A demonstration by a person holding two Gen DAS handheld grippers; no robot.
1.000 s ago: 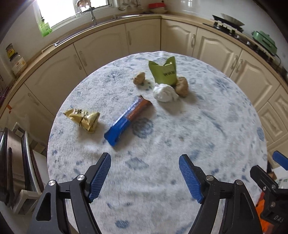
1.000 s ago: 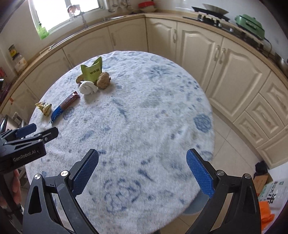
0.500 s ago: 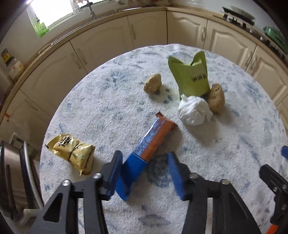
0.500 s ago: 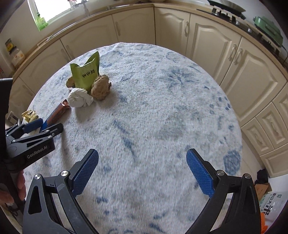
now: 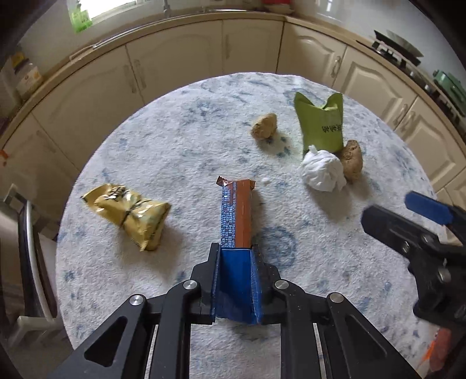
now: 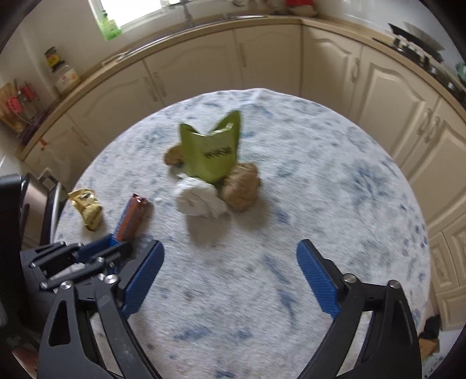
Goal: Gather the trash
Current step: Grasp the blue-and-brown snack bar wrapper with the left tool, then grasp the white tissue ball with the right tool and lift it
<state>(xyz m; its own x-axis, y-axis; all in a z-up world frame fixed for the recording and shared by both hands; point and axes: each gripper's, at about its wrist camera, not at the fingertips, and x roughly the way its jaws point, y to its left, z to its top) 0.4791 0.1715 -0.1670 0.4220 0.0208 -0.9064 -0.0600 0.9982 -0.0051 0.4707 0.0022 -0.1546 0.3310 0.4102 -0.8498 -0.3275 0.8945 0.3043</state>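
Gripping the blue-and-brown bar wrapper (image 5: 235, 221) at its near, blue end: left gripper (image 5: 235, 262) has both pads pressed against the wrapper's sides, jaws narrow, wrapper folded into a trough between them. The brown far end lies on the round table (image 5: 180, 151), pointing away from the camera.

Right gripper (image 6: 230, 262) sits wide but is closing, nothing between its fingers (image 6: 316, 277), only bare tablecloth below. In its view the left gripper shows at the lower left edge with the bar wrapper sticking out past it. That view is motion-blurred.

Left of the bar wrapper, near it but apart: crumpled gold wrapper (image 5: 131, 211), lying on its side.

Farther out on the right half of the table:
- white tissue wad (image 5: 323, 170), crumpled, closest of that cluster
- brown lump (image 5: 353, 163) just beside the wad on its right, touching or nearly so
- green pouch (image 5: 320, 125) standing behind both, torn top open, base hidden by the wad
- second, smaller brown lump (image 5: 264, 126) left of the pouch, well clear of it in the left wrist view

Tiny white scrap (image 5: 265, 180) on the cloth between bar wrapper and tissue wad.

Beyond the table: cream cabinets (image 5: 180, 58) wrapping around, window (image 5: 102, 5) at top left, stove (image 5: 399, 52) far right.
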